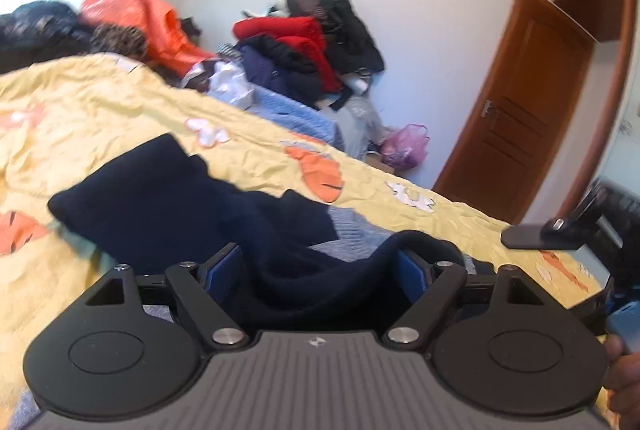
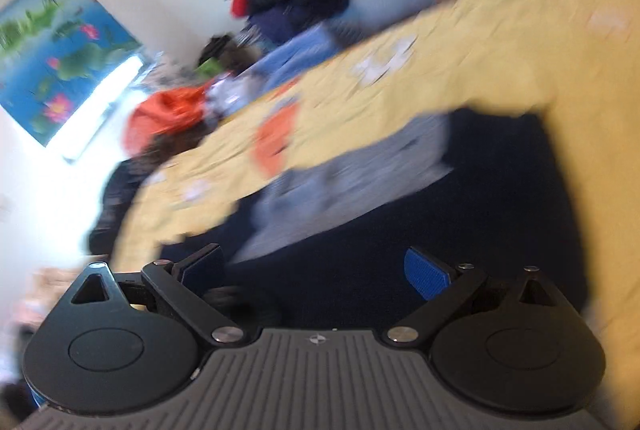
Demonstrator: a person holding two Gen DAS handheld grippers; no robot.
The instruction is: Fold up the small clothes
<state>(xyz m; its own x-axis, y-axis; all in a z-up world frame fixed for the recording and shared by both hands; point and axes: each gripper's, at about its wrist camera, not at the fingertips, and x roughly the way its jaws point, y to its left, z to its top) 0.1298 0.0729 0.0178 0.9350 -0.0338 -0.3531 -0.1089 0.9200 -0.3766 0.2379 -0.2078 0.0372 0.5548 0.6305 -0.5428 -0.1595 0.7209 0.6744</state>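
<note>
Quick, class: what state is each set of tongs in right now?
Left tongs: open, dark navy garment lying loose between them.
Right tongs: open, holding nothing.

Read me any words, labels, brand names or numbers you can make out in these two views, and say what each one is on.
No readable words or numbers in either view.
Left gripper: small emblem on its grey body, a symbol without letters.
Right gripper: the same emblem, no letters.
Yellow bedspread: printed shapes only, no lettering.
Wall picture: flowers, no text, blurred.
</note>
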